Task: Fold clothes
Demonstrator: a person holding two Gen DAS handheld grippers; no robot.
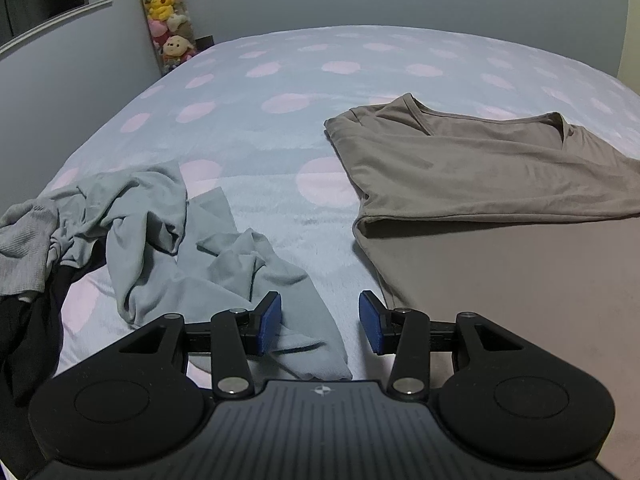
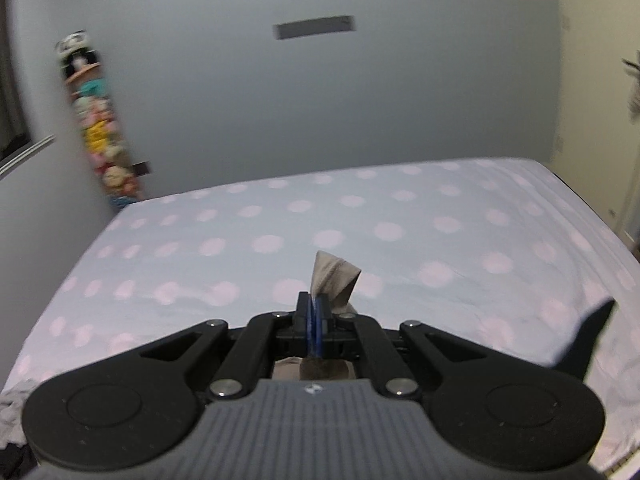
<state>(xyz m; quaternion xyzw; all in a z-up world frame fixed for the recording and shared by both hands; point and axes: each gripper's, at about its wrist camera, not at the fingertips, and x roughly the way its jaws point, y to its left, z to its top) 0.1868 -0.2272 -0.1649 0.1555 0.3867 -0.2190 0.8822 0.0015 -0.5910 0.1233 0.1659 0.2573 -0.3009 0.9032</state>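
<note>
Grey-walled bedroom, with a bed [image 1: 248, 128] under a pale blue cover dotted pink. Lay across that cover: a taupe V-neck T-shirt [image 1: 480, 168], neckline at the far side, a crease running across its middle, its near part spread wide toward the camera.

Left of the T-shirt, well apart: a crumpled grey-green garment [image 1: 160, 216]. Further left of the T-shirt, a grey ribbed piece [image 1: 24, 240] and something black [image 1: 24, 340].

Left gripper [image 1: 320, 320]: hovered just left of the T-shirt's near edge, jaws apart and empty. Right gripper [image 2: 316, 320]: pressed together on a corner of taupe fabric [image 2: 334, 276], raised above the cover.

Judged mid-fold on the T-shirt, one corner lifted. Probably called for next: carrying that corner over onto the T-shirt's body, keeping edges matched, with the free tool pinning or taking the T-shirt's other corner.
</note>
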